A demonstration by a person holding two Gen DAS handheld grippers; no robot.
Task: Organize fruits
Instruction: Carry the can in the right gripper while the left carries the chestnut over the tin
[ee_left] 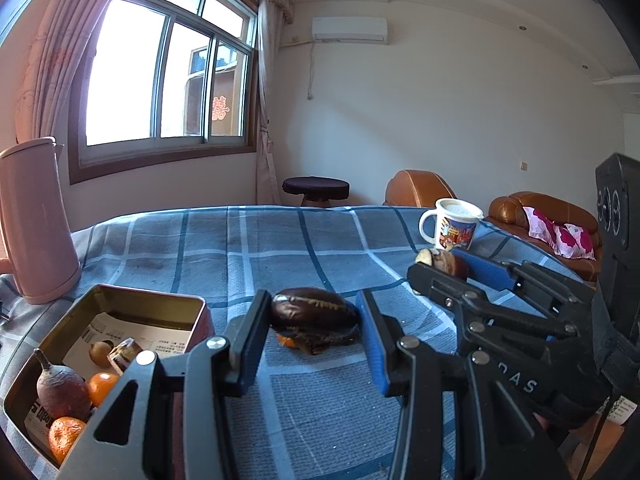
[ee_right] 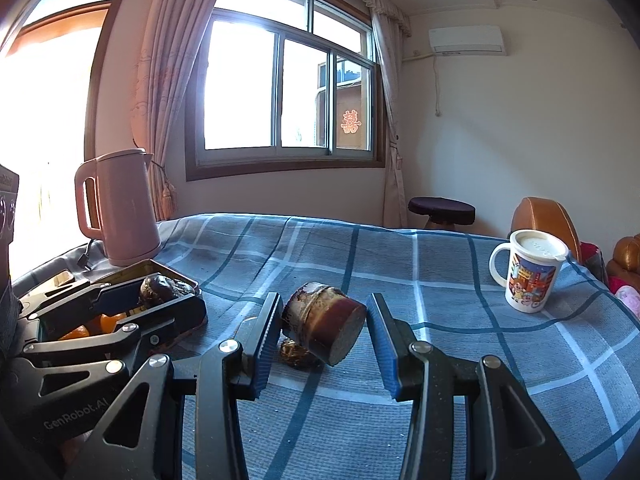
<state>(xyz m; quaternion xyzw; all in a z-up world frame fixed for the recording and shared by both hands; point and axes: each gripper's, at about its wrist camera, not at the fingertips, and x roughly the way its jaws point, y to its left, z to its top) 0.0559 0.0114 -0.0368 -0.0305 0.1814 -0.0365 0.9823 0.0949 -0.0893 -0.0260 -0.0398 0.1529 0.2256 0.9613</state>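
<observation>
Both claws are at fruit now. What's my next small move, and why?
Probably swing the left claw left over the open tin and release there. Its pads appear closed on the dark fruit, and the tin already holds tangerines with bare space beside them. The right claw seems to hold the cut brown piece and can wait.

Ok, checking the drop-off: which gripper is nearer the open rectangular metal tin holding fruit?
Left. The left gripper is right beside the open metal tin; the right gripper is farther off, toward the white printed mug.
</observation>
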